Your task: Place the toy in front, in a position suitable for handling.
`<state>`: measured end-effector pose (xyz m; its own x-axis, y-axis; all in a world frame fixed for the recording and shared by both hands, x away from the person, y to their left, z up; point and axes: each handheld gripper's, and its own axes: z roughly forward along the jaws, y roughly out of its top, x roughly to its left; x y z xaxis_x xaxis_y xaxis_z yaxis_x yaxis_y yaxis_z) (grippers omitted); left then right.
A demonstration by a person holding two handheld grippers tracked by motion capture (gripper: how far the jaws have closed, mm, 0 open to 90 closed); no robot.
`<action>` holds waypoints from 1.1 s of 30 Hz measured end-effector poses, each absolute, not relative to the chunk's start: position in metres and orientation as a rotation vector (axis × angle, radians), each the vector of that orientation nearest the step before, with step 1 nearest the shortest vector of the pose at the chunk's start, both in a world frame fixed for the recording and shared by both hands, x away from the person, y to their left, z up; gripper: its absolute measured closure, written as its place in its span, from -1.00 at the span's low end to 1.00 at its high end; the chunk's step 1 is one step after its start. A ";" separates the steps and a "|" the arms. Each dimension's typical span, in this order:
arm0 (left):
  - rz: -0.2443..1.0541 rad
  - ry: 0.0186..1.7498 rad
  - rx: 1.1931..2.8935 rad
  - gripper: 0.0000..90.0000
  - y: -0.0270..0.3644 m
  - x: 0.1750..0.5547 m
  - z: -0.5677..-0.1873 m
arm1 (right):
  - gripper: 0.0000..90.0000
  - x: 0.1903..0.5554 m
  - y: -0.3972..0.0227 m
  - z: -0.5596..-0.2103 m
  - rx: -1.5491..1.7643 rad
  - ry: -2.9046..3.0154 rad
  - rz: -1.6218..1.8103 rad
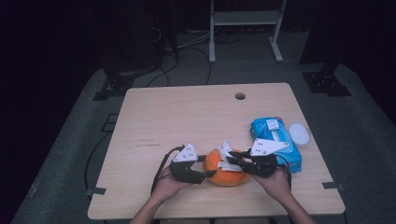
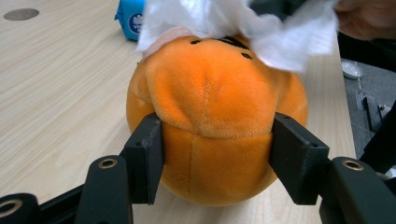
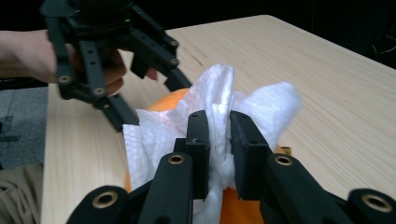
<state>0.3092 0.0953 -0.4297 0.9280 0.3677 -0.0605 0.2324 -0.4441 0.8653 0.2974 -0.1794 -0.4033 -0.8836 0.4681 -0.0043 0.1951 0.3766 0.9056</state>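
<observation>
The left tongs (image 2: 215, 154) clamp both sides of a round, seamed orange plush toy (image 2: 215, 116) sitting at the near edge of the pale wood-grain table (image 1: 187, 112), while the right tongs (image 3: 218, 140) pinch a crumpled white wipe (image 3: 219, 98) bunched on top of it. The left gripper view shows the plush's fuzzy nap and black stitched marks; the high view adds a glossy blue wipes pack (image 1: 275, 140) just beyond, with a white oval lid (image 1: 299, 133) beside it.

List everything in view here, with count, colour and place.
Plush: 1, orange, near table edge, between the grippers.
Wipe: 1, white, draped on the plush.
Wipe pack: 1, blue, right of the plush.
Lid: 1, white, beside the pack.
Table: 1, light wood.
Frame: 1, white, on floor beyond the table.
Left gripper: 1, black, jaws pressing the plush's sides.
Right gripper: 1, black, shut on the wipe.
</observation>
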 end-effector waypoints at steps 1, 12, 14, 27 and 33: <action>0.165 0.429 2.051 -0.10 0.095 0.309 -0.430 | 0.72 0.295 -0.177 -0.403 0.580 2.385 1.517; 0.159 0.498 2.001 -0.09 0.113 0.316 -0.426 | 0.72 0.293 -0.172 -0.407 0.525 2.419 1.479; 0.145 0.512 1.999 -0.14 0.113 0.318 -0.428 | 0.72 0.295 -0.174 -0.409 0.548 2.425 1.475; 0.168 0.431 2.028 -0.13 0.104 0.310 -0.427 | 0.72 0.284 -0.142 -0.405 0.442 2.467 1.531; 0.216 0.346 2.069 -0.13 0.098 0.303 -0.427 | 0.72 0.296 -0.161 -0.404 0.535 2.412 1.509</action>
<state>0.3030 0.0983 -0.4270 0.9435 0.3312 0.0109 0.1555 -0.4714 0.8681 0.2965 -0.1615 -0.4035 -0.9026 0.4302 -0.0135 0.1759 0.3975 0.9006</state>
